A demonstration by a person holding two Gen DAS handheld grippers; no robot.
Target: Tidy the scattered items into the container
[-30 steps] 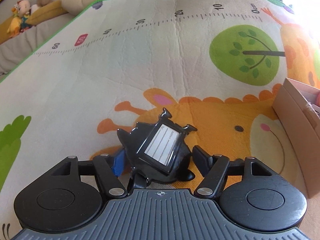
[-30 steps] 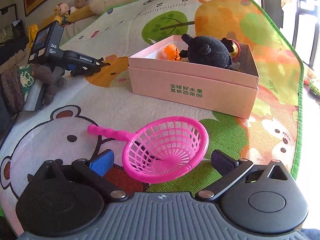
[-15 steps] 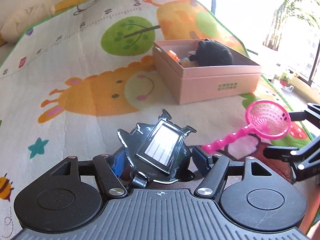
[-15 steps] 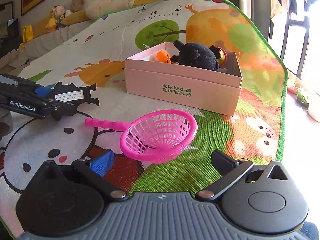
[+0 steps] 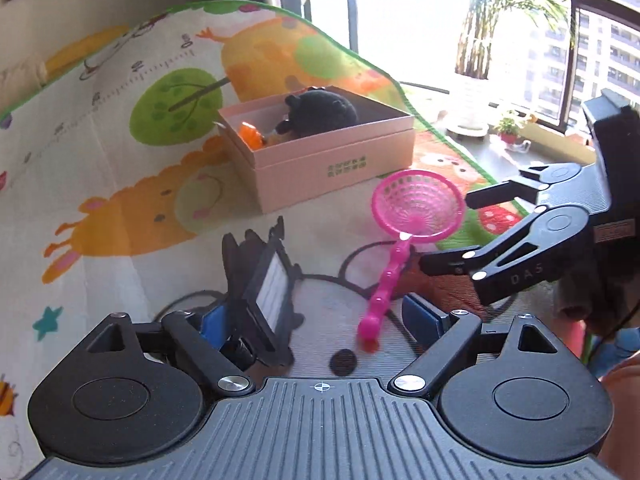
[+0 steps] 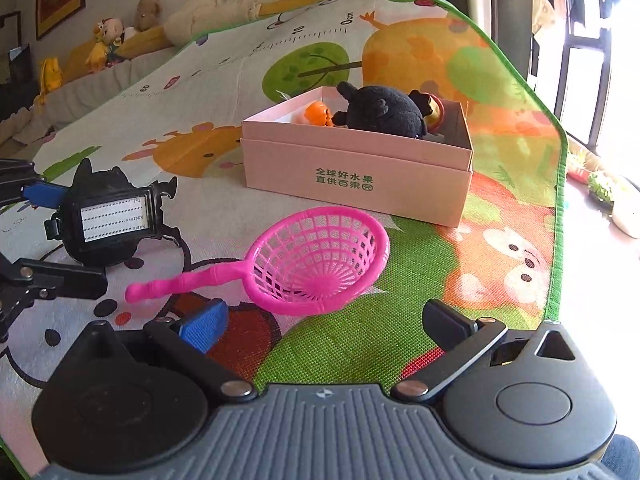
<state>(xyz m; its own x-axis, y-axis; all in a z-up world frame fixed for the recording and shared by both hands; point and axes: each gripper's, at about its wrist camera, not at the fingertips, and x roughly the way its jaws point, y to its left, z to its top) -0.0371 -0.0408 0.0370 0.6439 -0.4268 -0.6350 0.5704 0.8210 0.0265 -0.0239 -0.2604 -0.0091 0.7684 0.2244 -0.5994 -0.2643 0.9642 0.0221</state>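
Note:
A black cat-shaped name tag [image 5: 266, 280] with a white label stands on edge on the play mat between the fingers of my left gripper [image 5: 316, 320]. The jaws are opening. The tag leans against the left blue pad, and the right pad stands well apart from it. A pink toy net [image 6: 316, 256] lies on the mat just ahead of my right gripper [image 6: 326, 324], which is open and holds nothing. Beyond the net sits the pink box [image 6: 352, 168], holding a black plush [image 6: 380, 112] and an orange toy [image 6: 318, 114].
The cartoon play mat [image 6: 460, 280] ends at a green border on the right, with bare floor and a window beyond. A sofa with soft toys [image 6: 108, 40] runs along the far left. My right gripper [image 5: 456, 236] reaches in from the right in the left wrist view.
My left gripper swung right with the tag, toward the box and the net, then its jaws spread and the tag tipped onto its edge. The right gripper barely moved.

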